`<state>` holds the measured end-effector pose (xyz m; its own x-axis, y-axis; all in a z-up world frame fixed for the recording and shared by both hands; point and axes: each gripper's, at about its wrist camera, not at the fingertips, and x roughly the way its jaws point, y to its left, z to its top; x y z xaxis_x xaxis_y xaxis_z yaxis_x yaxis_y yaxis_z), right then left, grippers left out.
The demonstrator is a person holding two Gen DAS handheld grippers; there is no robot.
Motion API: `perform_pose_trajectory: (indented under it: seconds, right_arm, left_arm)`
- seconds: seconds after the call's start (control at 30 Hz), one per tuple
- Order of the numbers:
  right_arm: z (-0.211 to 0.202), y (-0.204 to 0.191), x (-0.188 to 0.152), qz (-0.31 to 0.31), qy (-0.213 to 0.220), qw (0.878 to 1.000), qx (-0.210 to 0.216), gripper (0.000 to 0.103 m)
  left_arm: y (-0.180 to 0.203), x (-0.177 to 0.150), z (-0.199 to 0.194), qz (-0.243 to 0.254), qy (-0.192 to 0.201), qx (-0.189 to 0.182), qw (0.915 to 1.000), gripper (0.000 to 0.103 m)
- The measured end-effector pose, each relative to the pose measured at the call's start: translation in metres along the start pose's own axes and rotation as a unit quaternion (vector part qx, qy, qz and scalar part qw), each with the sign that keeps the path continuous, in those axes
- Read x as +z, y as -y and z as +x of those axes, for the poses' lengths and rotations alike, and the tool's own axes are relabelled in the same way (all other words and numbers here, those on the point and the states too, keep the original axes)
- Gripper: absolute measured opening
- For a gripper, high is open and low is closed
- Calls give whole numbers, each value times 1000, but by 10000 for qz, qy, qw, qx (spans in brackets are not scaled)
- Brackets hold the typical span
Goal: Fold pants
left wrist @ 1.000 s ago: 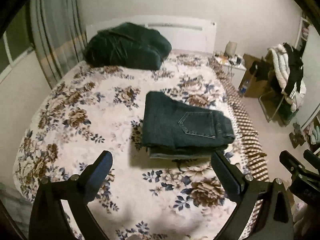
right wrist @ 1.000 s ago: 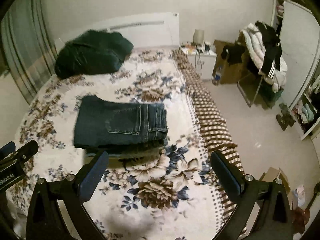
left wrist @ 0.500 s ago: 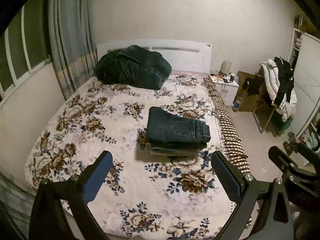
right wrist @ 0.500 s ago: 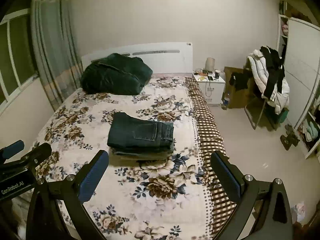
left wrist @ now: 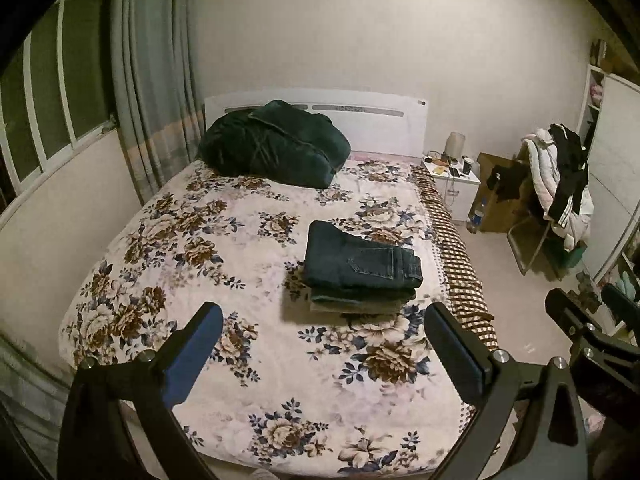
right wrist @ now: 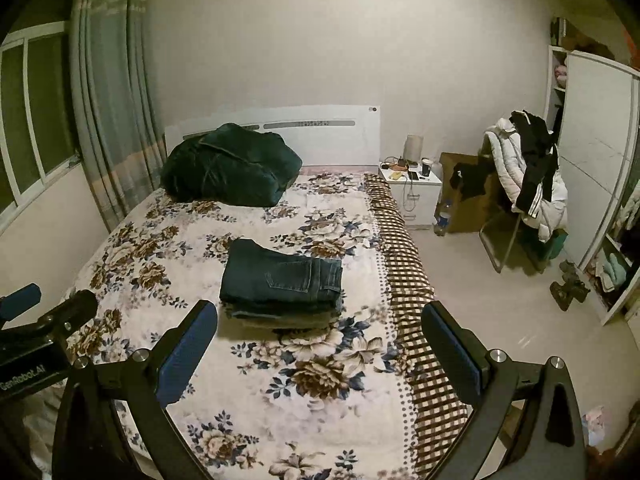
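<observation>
Dark blue jeans (left wrist: 360,268) lie folded in a neat stack on the floral bedspread (left wrist: 240,264), on the bed's right half; they also show in the right wrist view (right wrist: 284,280). Lighter folded fabric shows under them. My left gripper (left wrist: 322,326) is open and empty, well back from the pants, over the foot of the bed. My right gripper (right wrist: 320,324) is open and empty, also far back from the stack. The right gripper shows at the left wrist view's right edge (left wrist: 592,320); the left one at the right wrist view's left edge (right wrist: 44,316).
A dark green bundle (left wrist: 276,144) lies at the white headboard (left wrist: 380,124). A nightstand (right wrist: 412,188) with small items, a cardboard box (right wrist: 464,196) and a chair piled with clothes (right wrist: 528,184) stand right of the bed. Curtains (left wrist: 152,80) and a window are left.
Both grippers have pulled back and up from the folded pants, so the stack looks smaller and the whole bed and room come into view. Both stay open.
</observation>
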<state>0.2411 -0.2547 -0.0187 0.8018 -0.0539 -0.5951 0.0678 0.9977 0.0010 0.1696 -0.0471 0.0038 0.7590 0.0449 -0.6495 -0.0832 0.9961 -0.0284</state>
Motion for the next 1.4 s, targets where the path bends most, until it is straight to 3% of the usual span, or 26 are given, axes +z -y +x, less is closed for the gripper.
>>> perform_pose_trajectory:
  seconds: [1.4]
  right_arm:
    - [10,-8,2,40,-110,9998,144,103]
  left_arm:
    - [-13,-2,-10,17,-19,12,10000,103]
